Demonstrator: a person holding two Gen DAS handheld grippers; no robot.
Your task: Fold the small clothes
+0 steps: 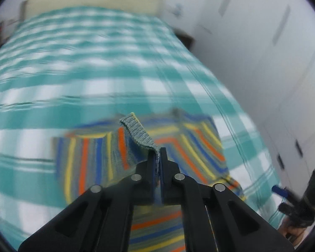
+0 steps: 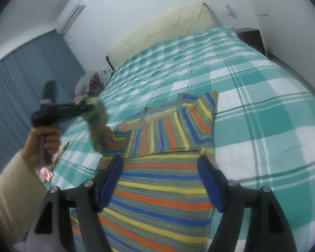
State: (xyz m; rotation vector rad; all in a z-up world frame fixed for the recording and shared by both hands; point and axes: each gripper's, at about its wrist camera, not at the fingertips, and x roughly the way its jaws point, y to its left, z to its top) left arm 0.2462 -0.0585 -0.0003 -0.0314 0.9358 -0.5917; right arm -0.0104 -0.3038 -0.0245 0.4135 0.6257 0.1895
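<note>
Left wrist: the left tool pinches a grey cuff of the one striped sweater — lifted above the checked bed, all blurred.

Right wrist: the right tool gapes wide over the sweater's hem, its lower edge cut off.

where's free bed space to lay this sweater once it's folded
Bare checked bedspread lies right of the striped sweater and beyond it up to the cream headboard cushion. The left edge is crowded: left gripper lifting the cuff.
</note>
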